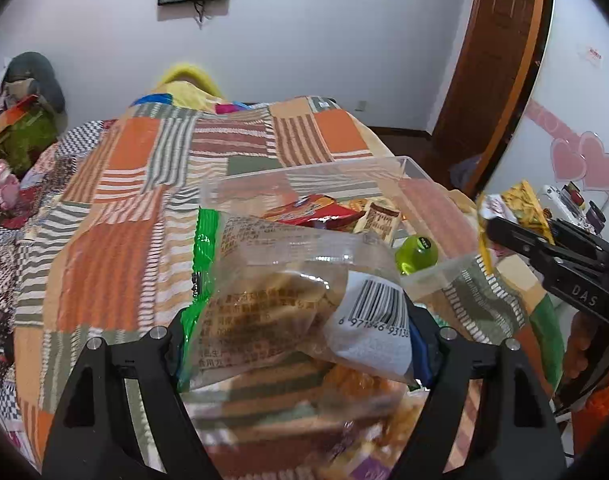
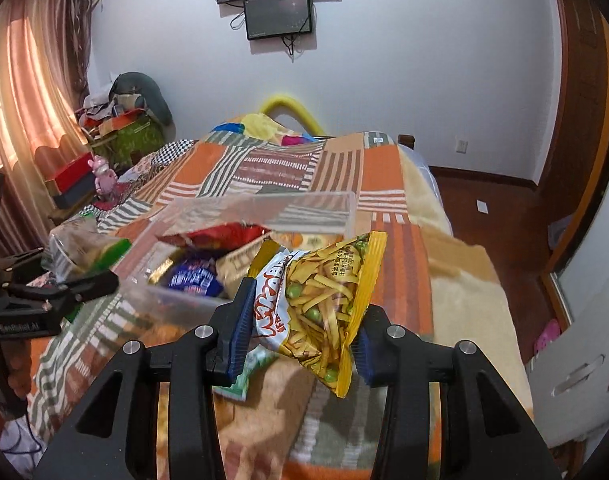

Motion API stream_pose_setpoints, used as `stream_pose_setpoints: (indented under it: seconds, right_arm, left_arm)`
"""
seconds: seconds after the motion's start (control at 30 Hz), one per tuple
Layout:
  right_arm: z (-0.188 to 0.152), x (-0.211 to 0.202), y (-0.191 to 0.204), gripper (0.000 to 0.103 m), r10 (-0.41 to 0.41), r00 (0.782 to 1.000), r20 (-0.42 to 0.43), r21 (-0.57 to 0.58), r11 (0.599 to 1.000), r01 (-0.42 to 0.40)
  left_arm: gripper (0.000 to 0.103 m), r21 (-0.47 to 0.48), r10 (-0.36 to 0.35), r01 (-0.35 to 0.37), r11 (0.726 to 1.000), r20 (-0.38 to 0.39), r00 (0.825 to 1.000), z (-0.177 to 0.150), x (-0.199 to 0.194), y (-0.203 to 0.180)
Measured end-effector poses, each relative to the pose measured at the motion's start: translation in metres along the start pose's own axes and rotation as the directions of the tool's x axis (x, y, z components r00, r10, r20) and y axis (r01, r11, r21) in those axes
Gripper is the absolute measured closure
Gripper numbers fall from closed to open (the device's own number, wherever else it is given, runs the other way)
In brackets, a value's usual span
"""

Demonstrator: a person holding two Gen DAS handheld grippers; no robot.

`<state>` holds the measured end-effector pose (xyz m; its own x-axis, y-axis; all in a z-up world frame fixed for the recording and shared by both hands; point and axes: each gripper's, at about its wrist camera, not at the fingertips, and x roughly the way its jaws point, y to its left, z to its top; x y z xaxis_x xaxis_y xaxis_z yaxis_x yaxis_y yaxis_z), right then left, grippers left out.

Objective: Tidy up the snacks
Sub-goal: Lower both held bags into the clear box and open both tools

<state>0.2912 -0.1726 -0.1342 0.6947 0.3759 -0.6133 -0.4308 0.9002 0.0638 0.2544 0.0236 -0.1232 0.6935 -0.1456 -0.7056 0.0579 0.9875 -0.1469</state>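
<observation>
My left gripper [image 1: 300,336] is shut on a clear snack bag with a green edge and a barcode [image 1: 288,292], held above the bed in front of a clear plastic box [image 1: 408,168]. The box [image 2: 344,204] holds several snack packs, among them a red one [image 1: 312,210] and a blue one [image 2: 194,280]. My right gripper [image 2: 300,324] is shut on a yellow bag of fried sticks and green peas [image 2: 324,296], held just right of the box. It also shows in the left wrist view [image 1: 520,204]. The left gripper with its bag shows at the left of the right wrist view [image 2: 84,276].
The box sits on a bed with an orange striped patchwork quilt [image 1: 124,208]. A green round item [image 1: 418,252] lies by the box's near corner. More snack packs lie on the quilt under the grippers [image 2: 256,364]. Clutter stands at the bed's left [image 2: 120,132]; wood floor lies on the right [image 2: 488,208].
</observation>
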Motion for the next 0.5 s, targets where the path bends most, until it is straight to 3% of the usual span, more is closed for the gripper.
stream_pose_setpoints:
  seconds: [0.2,0.5]
  right_arm:
    - [0.012,0.029,0.003,0.064,-0.004,1.000,-0.027,-0.004,1.000,0.004]
    - [0.013,0.059,-0.004,0.064,-0.022,0.996,-0.083,0.008,1.000,0.023]
  left_arm:
    - [0.024,0.011,-0.015,0.015,1.000,-0.033,0.999,0.015,0.034,-0.007]
    - [0.024,-0.026,0.030,-0.032,0.999,-0.071,0.997,0.024,0.078,0.005]
